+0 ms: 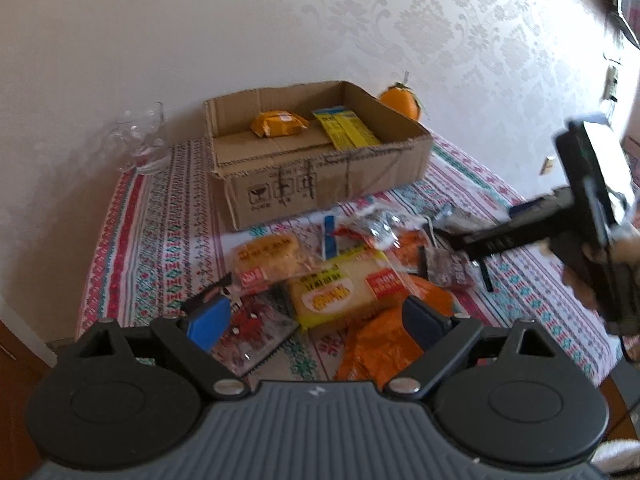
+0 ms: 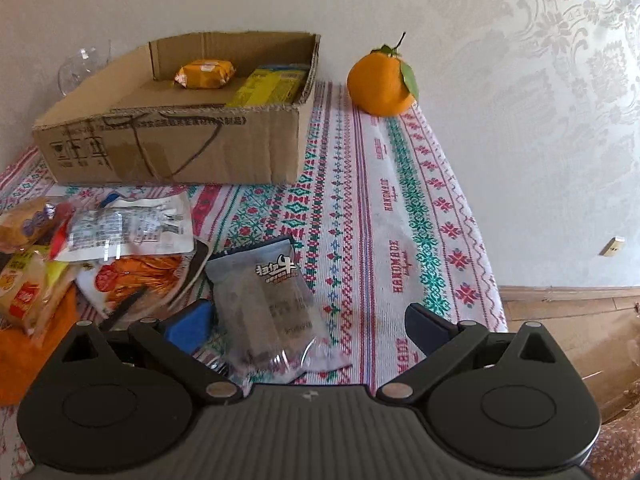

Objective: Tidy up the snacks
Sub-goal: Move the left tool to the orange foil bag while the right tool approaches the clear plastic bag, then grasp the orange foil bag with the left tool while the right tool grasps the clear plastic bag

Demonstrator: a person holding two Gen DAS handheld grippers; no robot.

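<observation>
The left hand-held gripper [image 1: 316,312] hangs over a heap of snack packets with its jaws wide apart, nothing pressed between them. Just beyond its fingers lies a yellow cake packet [image 1: 340,290] with a red label, and beside that, toward the left, a smaller bun packet [image 1: 268,258]. An orange foil packet [image 1: 384,344] lies crumpled under the right finger, and a red and white printed packet [image 1: 248,332] lies under the left one.

The right hand-held gripper [image 2: 306,320] also stands with its jaws wide apart, low over a clear packet of dark snack pieces [image 2: 268,304] that lies flat on the patterned cloth [image 2: 400,216] covering the tabletop. That packet lies between the two fingers, but the pads do not press on it. In the left wrist view this gripper shows at the right edge, blurred, with part of a hand [image 1: 580,284] behind it.

The cardboard box [image 2: 180,148] stands at the back of the tabletop near the wall. Inside it lie an orange wrapped snack [image 2: 205,74] and a yellow and blue packet [image 2: 272,86], the second against the right wall of the box. To the right of the box, apart from it, sits an orange fruit [image 2: 380,84] with a stem and leaf. Left of the box stand some clear glasses [image 1: 140,140]
</observation>
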